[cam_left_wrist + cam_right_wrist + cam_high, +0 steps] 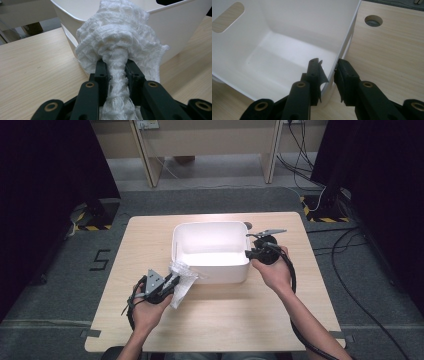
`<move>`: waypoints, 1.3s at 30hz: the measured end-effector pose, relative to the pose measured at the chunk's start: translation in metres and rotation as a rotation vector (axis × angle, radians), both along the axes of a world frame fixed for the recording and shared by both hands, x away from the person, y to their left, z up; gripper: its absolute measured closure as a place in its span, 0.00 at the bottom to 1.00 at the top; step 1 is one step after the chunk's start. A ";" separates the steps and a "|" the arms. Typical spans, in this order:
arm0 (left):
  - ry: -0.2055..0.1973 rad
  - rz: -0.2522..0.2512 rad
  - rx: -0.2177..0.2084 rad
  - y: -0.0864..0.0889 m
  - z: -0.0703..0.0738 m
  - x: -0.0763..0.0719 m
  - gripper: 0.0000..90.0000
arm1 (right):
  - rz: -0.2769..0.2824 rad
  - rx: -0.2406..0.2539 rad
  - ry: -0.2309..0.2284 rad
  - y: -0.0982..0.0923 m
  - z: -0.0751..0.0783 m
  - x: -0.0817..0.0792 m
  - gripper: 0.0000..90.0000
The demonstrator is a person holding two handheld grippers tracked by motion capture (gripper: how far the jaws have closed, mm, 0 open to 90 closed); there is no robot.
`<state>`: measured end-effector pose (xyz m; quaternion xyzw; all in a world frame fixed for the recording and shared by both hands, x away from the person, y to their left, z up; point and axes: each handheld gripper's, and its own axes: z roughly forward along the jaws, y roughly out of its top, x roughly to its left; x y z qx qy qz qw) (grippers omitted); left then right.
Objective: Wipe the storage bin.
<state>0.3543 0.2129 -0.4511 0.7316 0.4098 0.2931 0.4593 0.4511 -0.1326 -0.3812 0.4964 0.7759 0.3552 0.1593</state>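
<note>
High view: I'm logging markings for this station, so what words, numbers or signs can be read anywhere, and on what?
"5": black tape figure on the grey floor left of the table.
Black-and-yellow hazard stripes, no text: on the floor at both far table corners.
White bin and white mesh cloth: no readable print.

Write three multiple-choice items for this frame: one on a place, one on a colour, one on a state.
1. Where is the right gripper?
A. at the bin's wall
B. on the floor
C. beside the left hand

2. What colour is the bin?
A. blue
B. white
C. black

3. What is the left gripper doing?
A. standing open over bare table
B. lying unheld on the table
C. clamped on the white mesh cloth

Key: 1 A, its jaws straddle the bin's side wall; 2 B, walls and floor are white; 3 C, the cloth is bunched between the closed jaws.
</note>
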 end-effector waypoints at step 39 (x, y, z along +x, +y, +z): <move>0.090 0.025 0.028 -0.008 -0.039 0.024 0.83 | 0.001 0.007 -0.013 -0.001 -0.001 0.001 0.79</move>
